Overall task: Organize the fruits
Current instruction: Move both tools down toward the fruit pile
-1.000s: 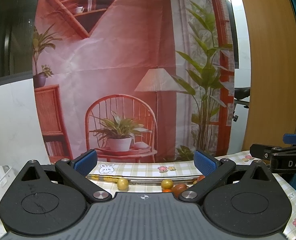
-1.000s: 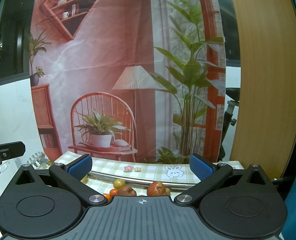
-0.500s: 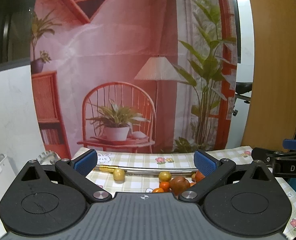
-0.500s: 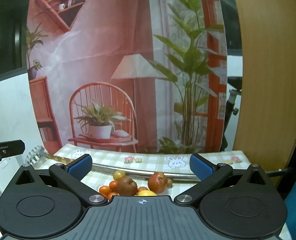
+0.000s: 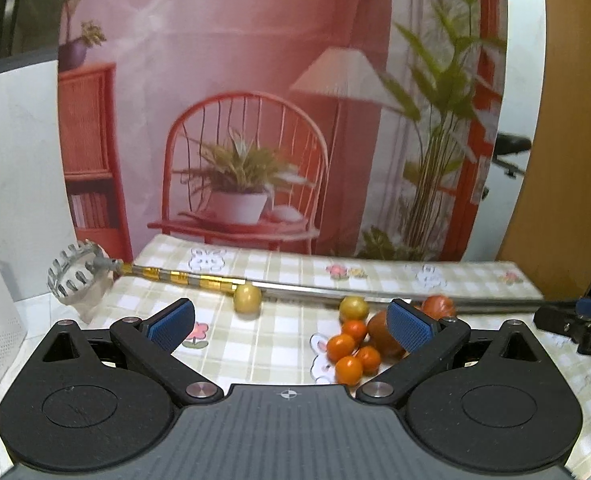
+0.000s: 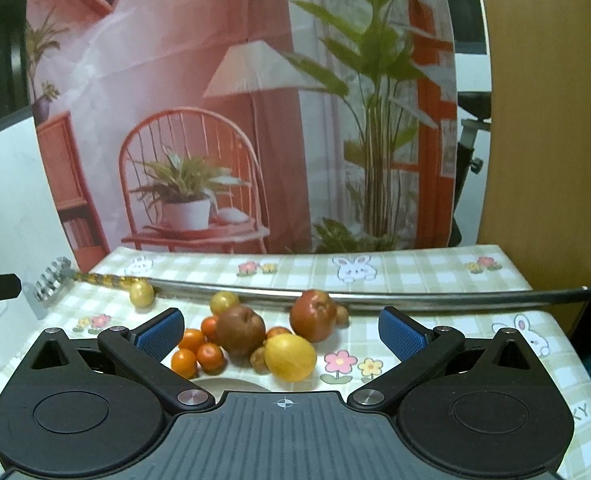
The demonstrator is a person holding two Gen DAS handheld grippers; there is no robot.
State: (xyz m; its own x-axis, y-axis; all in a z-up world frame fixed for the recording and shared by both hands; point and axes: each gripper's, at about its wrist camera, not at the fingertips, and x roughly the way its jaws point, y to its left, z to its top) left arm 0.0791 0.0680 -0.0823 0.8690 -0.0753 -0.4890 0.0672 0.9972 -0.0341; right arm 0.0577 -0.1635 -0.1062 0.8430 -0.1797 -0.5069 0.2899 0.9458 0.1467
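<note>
Both our grippers, left (image 5: 291,318) and right (image 6: 281,330), are wide open and empty. Fruit pile (image 6: 255,336) sits mid-table; we'd go for the lemon (image 6: 290,357) first (nearest, least crowded).

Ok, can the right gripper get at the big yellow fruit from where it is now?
Probably yes. The right gripper is open and empty, and the big yellow fruit lies nearest it, between its fingers' line. Nothing covers it, but a small brown fruit touches its left side and could get nudged.
</note>
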